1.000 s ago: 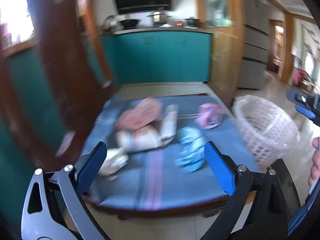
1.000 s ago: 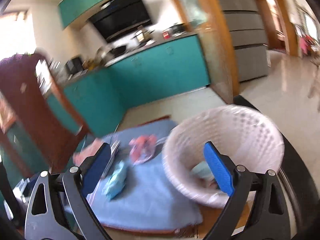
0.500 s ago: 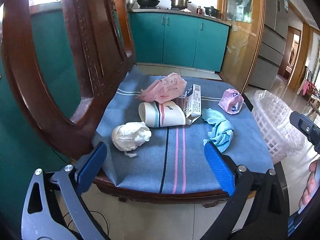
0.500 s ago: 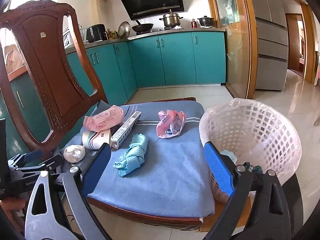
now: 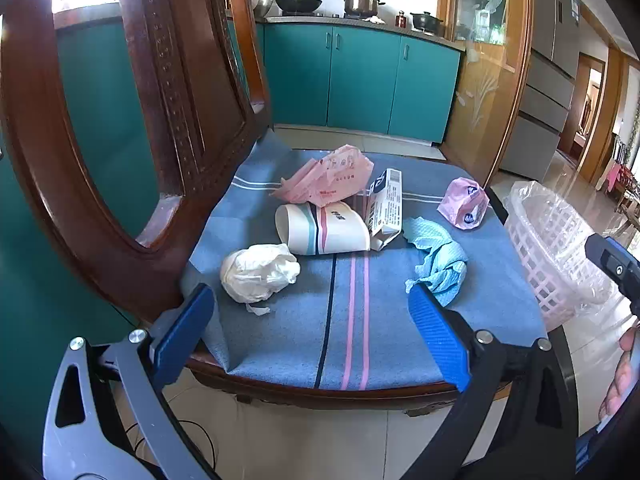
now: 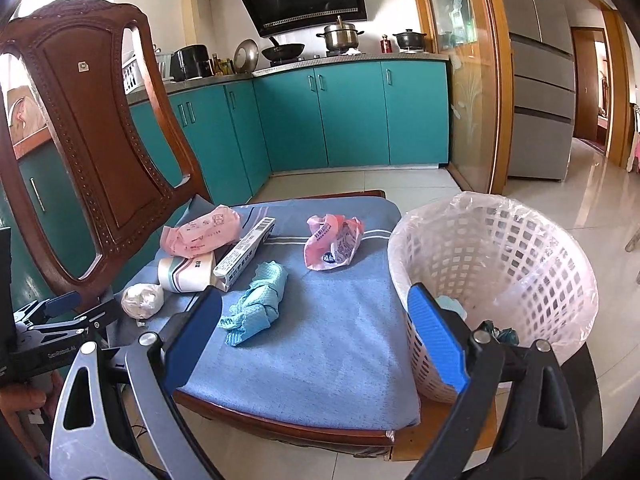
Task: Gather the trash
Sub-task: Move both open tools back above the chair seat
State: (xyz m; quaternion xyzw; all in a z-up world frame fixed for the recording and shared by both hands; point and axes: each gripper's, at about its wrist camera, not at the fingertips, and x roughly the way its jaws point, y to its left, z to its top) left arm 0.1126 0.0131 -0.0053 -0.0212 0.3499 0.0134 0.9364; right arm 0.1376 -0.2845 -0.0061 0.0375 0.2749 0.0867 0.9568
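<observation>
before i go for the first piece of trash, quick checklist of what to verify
1. Left gripper jaws open and empty: ok.
2. Right gripper jaws open and empty: ok.
3. Basket upright beside the chair seat, bag lining it, mouth clear: ok.
4. Room left in the basket: ok, only a few scraps at the bottom.
5. Blue cloth lies free, nothing on top of it: ok.
6. Paper cup free to lift: not ok, the pink packet and the box lean against it.
</observation>
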